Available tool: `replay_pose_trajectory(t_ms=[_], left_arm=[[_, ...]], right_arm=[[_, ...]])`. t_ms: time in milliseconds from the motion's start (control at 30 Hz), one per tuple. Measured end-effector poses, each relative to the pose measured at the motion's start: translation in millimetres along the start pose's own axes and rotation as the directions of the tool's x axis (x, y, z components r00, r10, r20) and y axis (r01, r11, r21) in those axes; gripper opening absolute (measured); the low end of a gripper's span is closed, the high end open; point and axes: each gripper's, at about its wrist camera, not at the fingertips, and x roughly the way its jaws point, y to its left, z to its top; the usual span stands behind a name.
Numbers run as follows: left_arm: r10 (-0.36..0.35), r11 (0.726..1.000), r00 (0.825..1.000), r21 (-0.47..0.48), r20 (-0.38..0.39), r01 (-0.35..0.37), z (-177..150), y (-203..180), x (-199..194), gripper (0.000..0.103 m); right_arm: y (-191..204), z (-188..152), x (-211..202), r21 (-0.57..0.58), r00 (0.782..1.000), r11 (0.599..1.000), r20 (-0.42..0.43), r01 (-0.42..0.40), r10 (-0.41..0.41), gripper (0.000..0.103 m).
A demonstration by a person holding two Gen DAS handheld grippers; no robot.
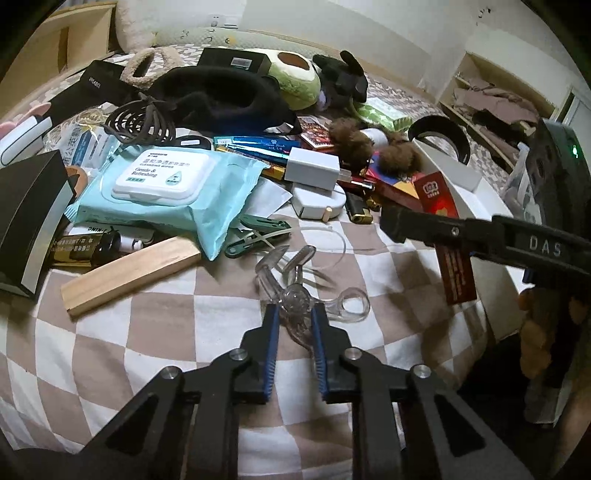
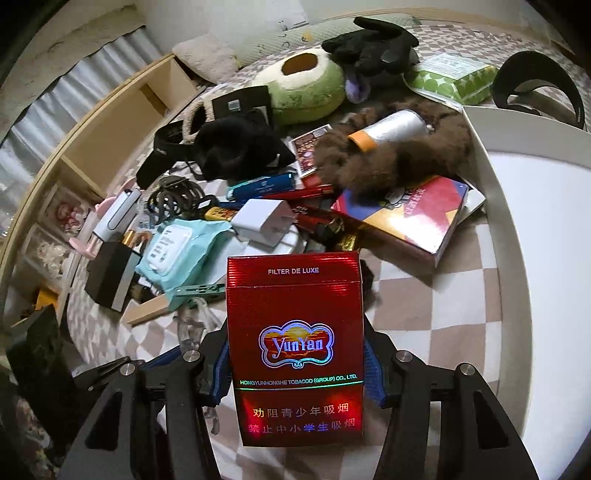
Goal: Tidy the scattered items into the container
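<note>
White container (image 2: 517,177), interior bare

A checked brown-and-white bedcover (image 1: 147,332) fills the left wrist view from the centre down to 6 o'clock. At 12 o'clock a long pale pillow (image 1: 221,35) lies along its far edge, under a plain white wall (image 1: 369,22). At 10 o'clock stands a wooden shelf unit (image 1: 55,48). At 2 o'clock an open white shelf (image 1: 469,59) holds crumpled brownish clothes (image 1: 495,101). In the right wrist view, a grey pleated curtain (image 2: 92,74) hangs at 10 o'clock behind the wooden unit.
</note>
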Motion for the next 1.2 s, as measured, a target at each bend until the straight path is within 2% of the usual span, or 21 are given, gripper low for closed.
replay_pose_trajectory(t_ms=[600,867,1200], left_arm=[[-0.039,0.997,0.997,-0.068,0.063,0.043,-5,7,-27,0.011],[-0.067,0.994,0.99,-0.082,0.125,0.077,2,6,-50,0.011],[-0.077,0.995,0.978,-0.053,0.196,0.089,20,-7,-76,0.011]], right_arm=[[9,-1,-6,-0.008,0.997,0.997,0.04,-0.071,0.071,0.058],[22,-11,-18,-0.029,0.993,0.995,0.068,-0.097,0.099,0.058],[29,1,-55,-0.037,0.979,0.992,0.162,-0.118,0.122,0.058]])
